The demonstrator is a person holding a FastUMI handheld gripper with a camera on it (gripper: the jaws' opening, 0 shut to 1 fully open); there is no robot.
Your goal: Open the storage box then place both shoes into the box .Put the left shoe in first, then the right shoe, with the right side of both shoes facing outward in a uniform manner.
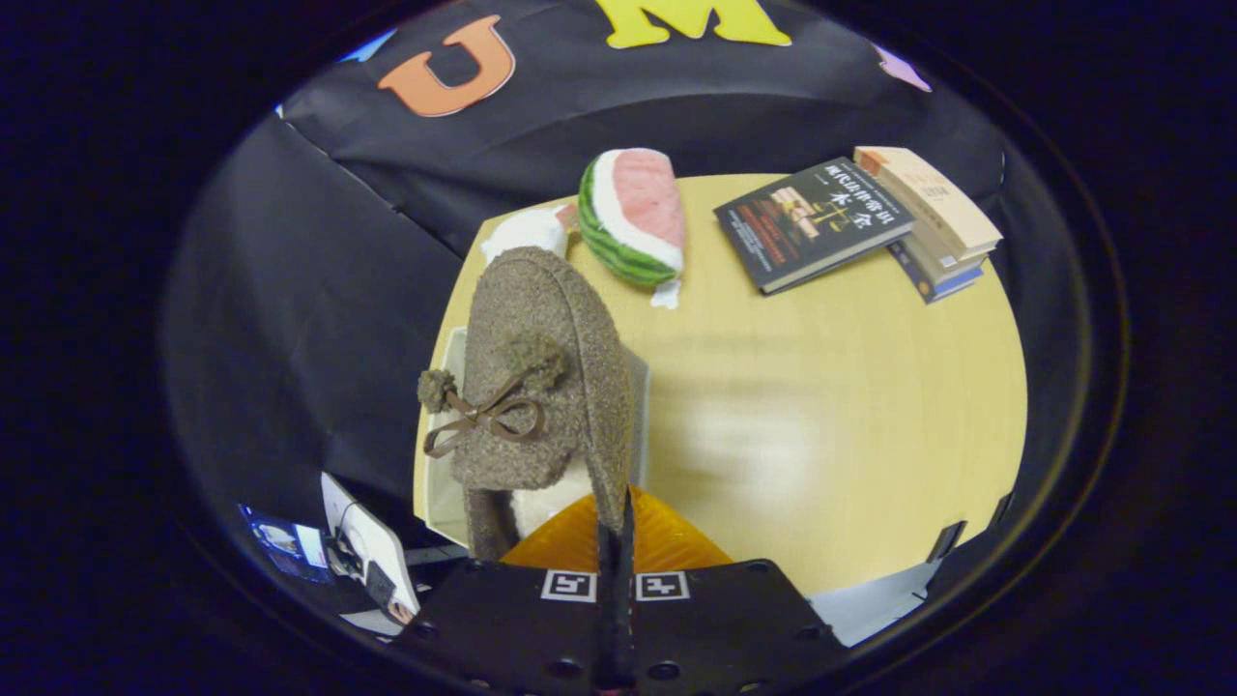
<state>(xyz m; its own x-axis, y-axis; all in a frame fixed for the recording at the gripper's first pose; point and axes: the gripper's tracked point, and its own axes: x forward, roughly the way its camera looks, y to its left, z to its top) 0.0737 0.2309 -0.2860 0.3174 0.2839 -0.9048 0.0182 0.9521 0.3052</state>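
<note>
Fingers [615, 541] pinched shut on shoe [541, 377], which blocked the left-centre | watermelon toy [633, 217] and books [860, 222] stood at upper table [821, 435] | centre and right tabletop lay free for passage

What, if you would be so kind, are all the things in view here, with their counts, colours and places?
shoe: one, fuzzy brown with a brown bow and pompoms, held up just ahead of the claw, its collar edge pinched between the fingers.
storage box: one, whitish, on the table's near corner, mostly hidden behind the shoe.
watermelon toy: one, green, white and pink, beyond the shoe.
white item: one, beside the watermelon toy; cannot identify.
books: about three, one dark, one tan, one bluish, far corner.
table: one, light wood.
claw: one, shut on the shoe.
</note>
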